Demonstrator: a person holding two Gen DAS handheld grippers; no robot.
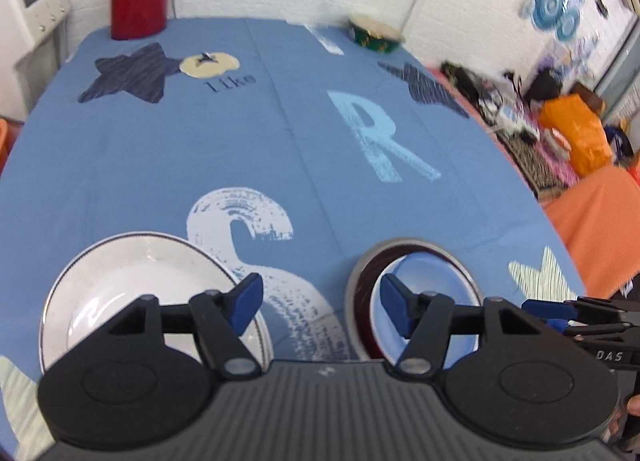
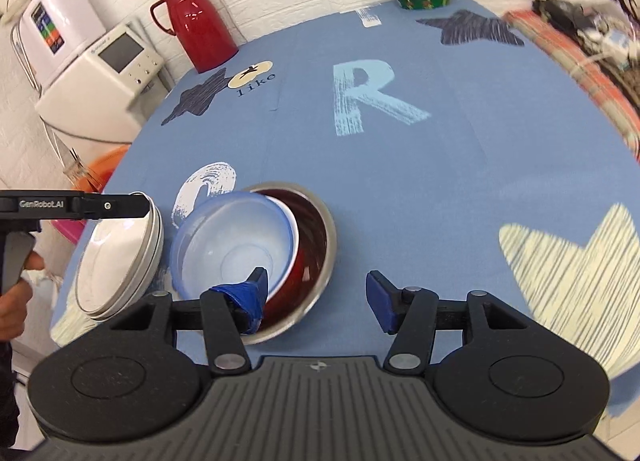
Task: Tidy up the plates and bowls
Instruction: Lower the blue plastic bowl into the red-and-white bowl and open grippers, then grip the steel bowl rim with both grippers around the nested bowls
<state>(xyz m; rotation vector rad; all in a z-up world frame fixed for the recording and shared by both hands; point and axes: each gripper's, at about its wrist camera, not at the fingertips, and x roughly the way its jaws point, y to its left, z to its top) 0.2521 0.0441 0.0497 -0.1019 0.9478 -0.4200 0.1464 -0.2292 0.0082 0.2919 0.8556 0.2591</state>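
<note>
— Two grippers, both mine. How do they stand?

— My left gripper (image 1: 322,307) and right gripper (image 2: 316,297) both hang with jaws apart, gripping nothing.

— And the dishes?

— Nearest, the translucent pale-blue plastic bowl (image 2: 236,245) sits nested in the dark-red, steel-rimmed bowl (image 2: 312,237). Just left of that nest lie the stacked white round plates (image 2: 120,261). Far beyond it stands the glossy red jug (image 2: 200,25).

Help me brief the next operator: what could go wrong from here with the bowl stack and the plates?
1. The blue bowl sits tilted inside the red bowl and steel bowl; a nudge from the open right gripper might tip it out.
2. The white plates lie near the table's front edge, under the left gripper; a push could slide them off.
</note>
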